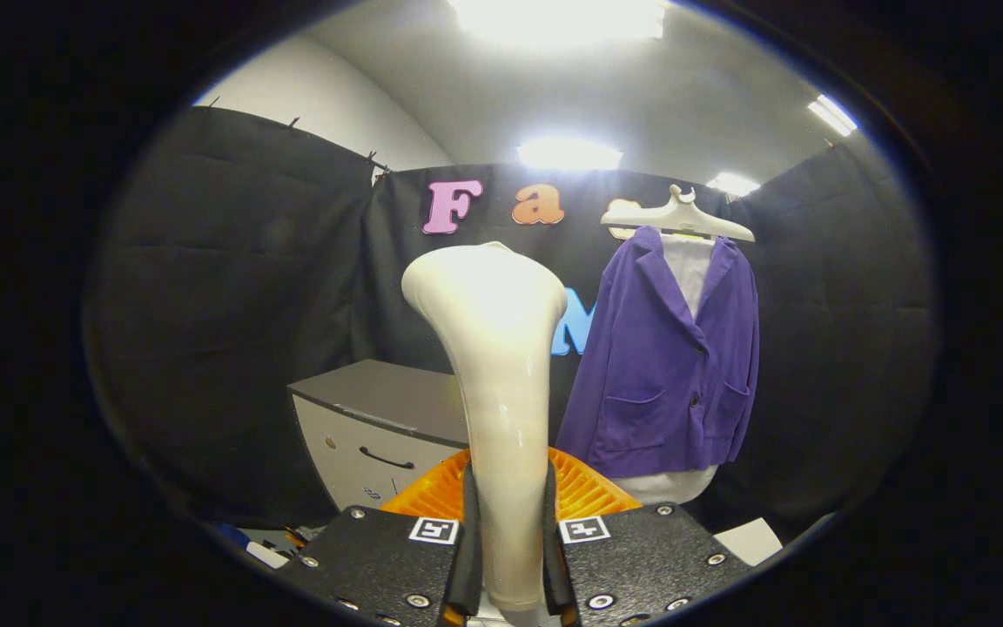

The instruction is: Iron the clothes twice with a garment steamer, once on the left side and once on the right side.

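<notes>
The gripper (510,531) is clamped on the handle of the cream garment steamer (493,348), both fingers pressing its sides, and the flared head rises upright ahead of them. Beyond and to the right, well apart, a purple jacket (667,366) hangs on a white hanger (677,218) (a white shirt underneath). A grey drawer cabinet (380,427) stands left of the steamer.

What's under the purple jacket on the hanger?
Under the purple jacket a white garment shows at the collar and below the hem; its middle is covered. The gripper is shut on the garment steamer.
</notes>
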The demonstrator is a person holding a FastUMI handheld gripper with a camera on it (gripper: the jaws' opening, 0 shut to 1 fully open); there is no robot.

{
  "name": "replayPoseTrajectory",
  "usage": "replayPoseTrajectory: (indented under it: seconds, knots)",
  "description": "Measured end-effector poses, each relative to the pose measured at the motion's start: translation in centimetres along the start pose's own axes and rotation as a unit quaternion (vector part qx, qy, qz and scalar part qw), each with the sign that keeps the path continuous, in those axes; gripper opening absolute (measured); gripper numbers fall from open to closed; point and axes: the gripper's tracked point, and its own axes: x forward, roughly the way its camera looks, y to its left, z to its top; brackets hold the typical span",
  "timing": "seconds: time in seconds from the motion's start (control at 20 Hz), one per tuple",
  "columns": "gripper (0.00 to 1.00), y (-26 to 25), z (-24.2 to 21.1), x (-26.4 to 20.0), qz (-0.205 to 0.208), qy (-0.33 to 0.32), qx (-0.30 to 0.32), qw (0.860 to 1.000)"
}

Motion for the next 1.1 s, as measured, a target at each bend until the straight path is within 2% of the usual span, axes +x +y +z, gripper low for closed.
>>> replayPoseTrajectory:
  seconds: [0.55,0.9,1.1]
  knots:
    - [0.28,4.2,-0.4,1.3,-0.018,0.003,-0.006,1.000]
    - [0.28,3.6,-1.0,3.0,-0.041,0.012,0.008,0.999]
    - [0.28,2.5,-0.4,4.3,-0.035,0.015,0.014,0.999]
